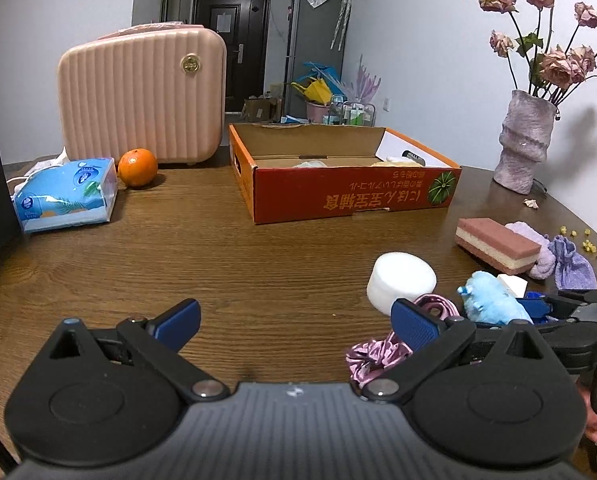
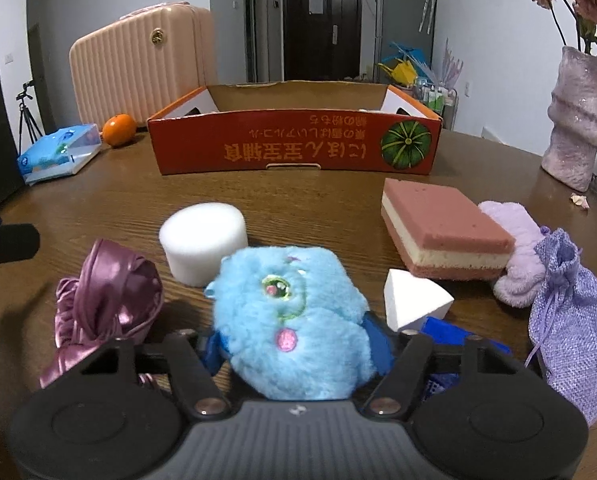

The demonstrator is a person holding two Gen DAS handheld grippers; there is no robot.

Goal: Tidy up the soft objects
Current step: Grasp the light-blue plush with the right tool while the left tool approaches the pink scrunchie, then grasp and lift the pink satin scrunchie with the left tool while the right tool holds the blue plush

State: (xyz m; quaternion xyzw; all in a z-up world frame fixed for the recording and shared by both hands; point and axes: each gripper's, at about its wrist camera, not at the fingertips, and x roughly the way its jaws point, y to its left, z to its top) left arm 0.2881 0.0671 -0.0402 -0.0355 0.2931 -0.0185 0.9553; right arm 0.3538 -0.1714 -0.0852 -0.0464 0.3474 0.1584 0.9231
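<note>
Right gripper [image 2: 298, 354] pinching the blue plush toy [image 2: 294, 320] from both sides, blue pads pressed into its fur, toy low over the bench [image 2: 298, 200] near front edge. Left gripper [image 1: 294, 320] spread wide, nothing between its fingers, hovering over bare wood. Just beside the toy: white foam cylinder [image 2: 202, 240], white foam wedge [image 2: 412, 300], pink satin scrunchie [image 2: 106, 300]. Further right, pink layered sponge [image 2: 442, 232], lilac fuzzy sock [image 2: 514, 256], purple drawstring pouch [image 2: 574, 328]. Orange cardboard box [image 2: 294, 148] behind, open top.

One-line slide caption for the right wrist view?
Right gripper closed on blue plush toy, orange cardboard box ahead.
</note>
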